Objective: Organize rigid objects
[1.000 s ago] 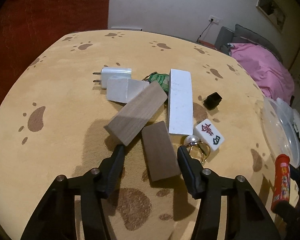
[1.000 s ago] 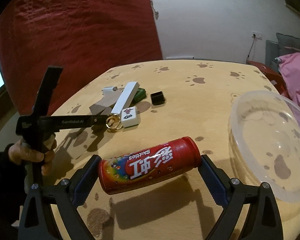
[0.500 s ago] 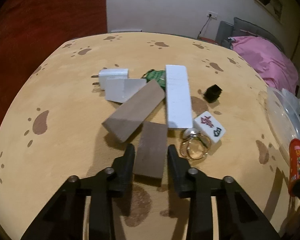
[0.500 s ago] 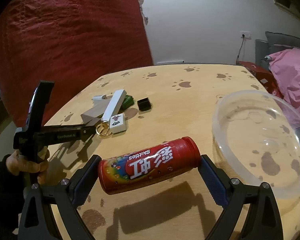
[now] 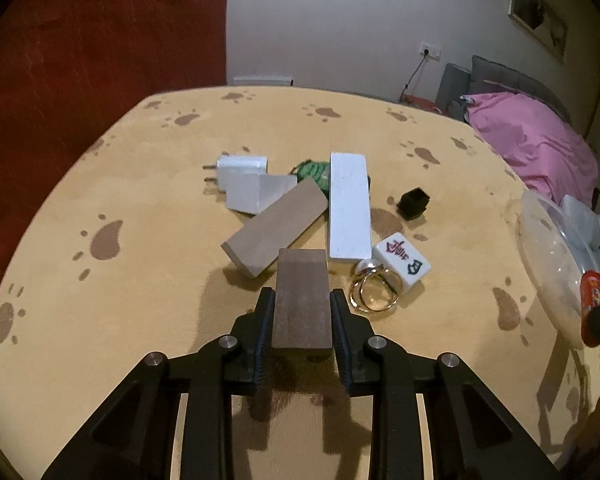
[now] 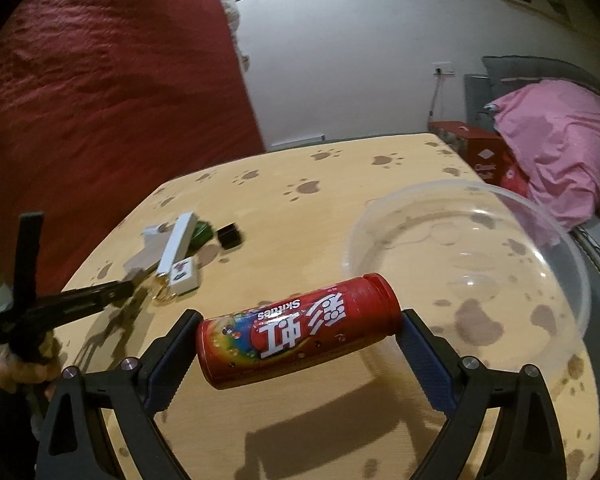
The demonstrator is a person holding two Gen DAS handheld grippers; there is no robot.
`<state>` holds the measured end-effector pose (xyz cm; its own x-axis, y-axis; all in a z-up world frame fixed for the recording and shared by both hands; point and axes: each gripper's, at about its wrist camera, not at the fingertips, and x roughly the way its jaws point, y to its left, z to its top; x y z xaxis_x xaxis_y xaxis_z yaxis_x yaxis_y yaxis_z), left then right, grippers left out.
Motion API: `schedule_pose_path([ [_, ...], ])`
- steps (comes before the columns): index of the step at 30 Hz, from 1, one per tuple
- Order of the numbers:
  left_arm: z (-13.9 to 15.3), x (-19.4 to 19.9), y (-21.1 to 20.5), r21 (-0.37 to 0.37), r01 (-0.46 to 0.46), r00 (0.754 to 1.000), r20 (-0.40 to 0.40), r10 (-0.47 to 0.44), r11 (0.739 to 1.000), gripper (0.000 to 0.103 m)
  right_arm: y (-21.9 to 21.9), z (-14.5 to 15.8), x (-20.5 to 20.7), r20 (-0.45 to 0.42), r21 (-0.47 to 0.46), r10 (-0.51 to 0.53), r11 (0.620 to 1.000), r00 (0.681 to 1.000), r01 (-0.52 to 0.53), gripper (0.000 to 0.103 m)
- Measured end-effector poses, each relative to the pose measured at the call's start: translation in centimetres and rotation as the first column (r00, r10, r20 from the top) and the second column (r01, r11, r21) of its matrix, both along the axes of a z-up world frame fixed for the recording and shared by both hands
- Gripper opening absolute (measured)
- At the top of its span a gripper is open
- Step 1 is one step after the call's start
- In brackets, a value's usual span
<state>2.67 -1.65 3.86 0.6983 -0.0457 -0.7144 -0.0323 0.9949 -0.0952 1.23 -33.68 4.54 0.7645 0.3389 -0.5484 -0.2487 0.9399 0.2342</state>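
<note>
While the dark wood block sits lengthwise between the fingers of the left gripper, the jaws have just been closing and both pads are now pressed against its long sides, so it's clamped. Just past its far end lies a lighter wood block, angled off to the left, and a long white block runs straight ahead. Right of the fingertips are a pair of gold rings touching a mahjong tile, with a small black cube further out. Over on the other side, the right gripper is gripping a red Skittles tube end to end, held above the table. A clear plastic bowl sits just ahead and right of it.
</note>
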Motion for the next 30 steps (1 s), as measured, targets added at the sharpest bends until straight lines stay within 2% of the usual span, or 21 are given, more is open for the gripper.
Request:
schedule_pose_path([
  [11, 2.2, -1.2, -2.4, 0.010, 0.047, 0.998, 0.049, -0.048, 0.999, 0.028, -3.5, -0.1, 0.7, -0.004, -0.073, -0.182, 0.981, 0.983, 0.181, 0.098],
  [22, 3.7, -1.4, -6.1, 0.021, 0.124, 0.990, 0.069, -0.126, 0.992, 0.028, -5.9, -0.9, 1.2, -0.024, -0.109, -0.258, 0.961, 0.966, 0.254, 0.098],
  [30, 4.7, -1.1, -9.6, 0.030, 0.195, 0.977, 0.081, -0.197, 0.980, 0.028, -7.1, -1.1, 1.6, -0.034, -0.094, -0.279, 0.957, 0.960, 0.275, 0.102],
])
